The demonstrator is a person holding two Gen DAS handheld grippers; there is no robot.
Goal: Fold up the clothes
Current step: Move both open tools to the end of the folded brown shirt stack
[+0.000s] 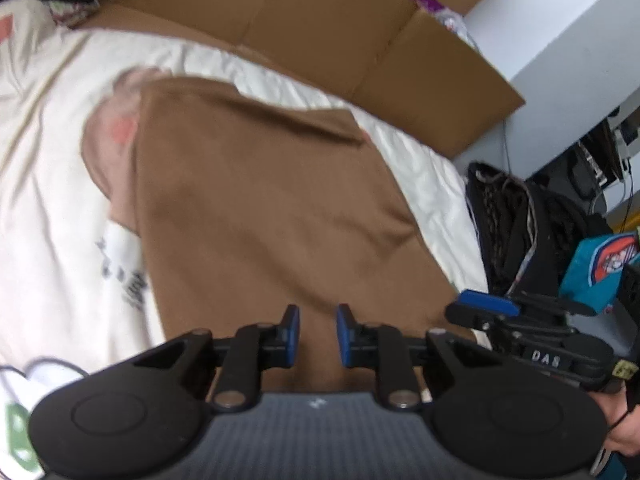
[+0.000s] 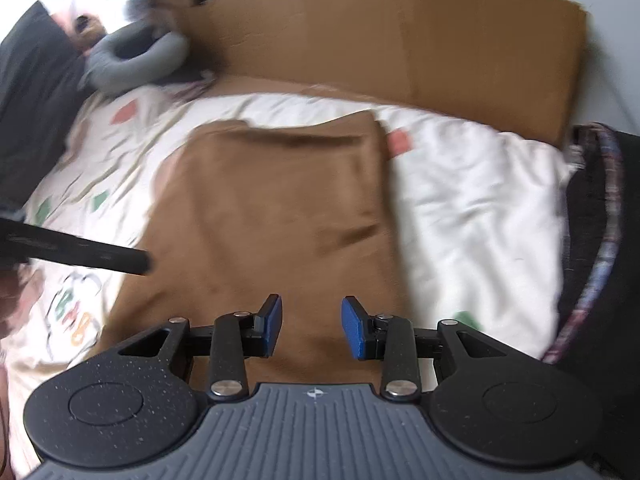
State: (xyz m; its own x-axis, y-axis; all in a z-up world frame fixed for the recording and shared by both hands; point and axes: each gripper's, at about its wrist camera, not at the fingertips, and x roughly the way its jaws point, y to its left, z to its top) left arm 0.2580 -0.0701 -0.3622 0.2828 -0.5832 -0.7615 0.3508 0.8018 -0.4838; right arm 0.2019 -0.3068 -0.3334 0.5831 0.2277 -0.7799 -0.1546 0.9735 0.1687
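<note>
On the white printed bedsheet [image 2: 460, 200] lies a soft, light brown knit garment [image 1: 260, 208], best pinched at its corners; left tongs [image 1: 317, 334] and right tongs [image 2: 312, 328] hover released, empty.

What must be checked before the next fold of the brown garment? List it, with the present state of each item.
1. Brown garment lies flat on the white quilt: ok.
2. Left gripper empty, gap visible between its fingers: ok.
3. Right gripper empty, fingers apart: ok.
4. Garment edges straight: cannot tell, both views are blurred.
5. Left gripper crosses the garment's left edge in the right wrist view: not ok.
6. Cardboard clear of the garment: ok.
</note>
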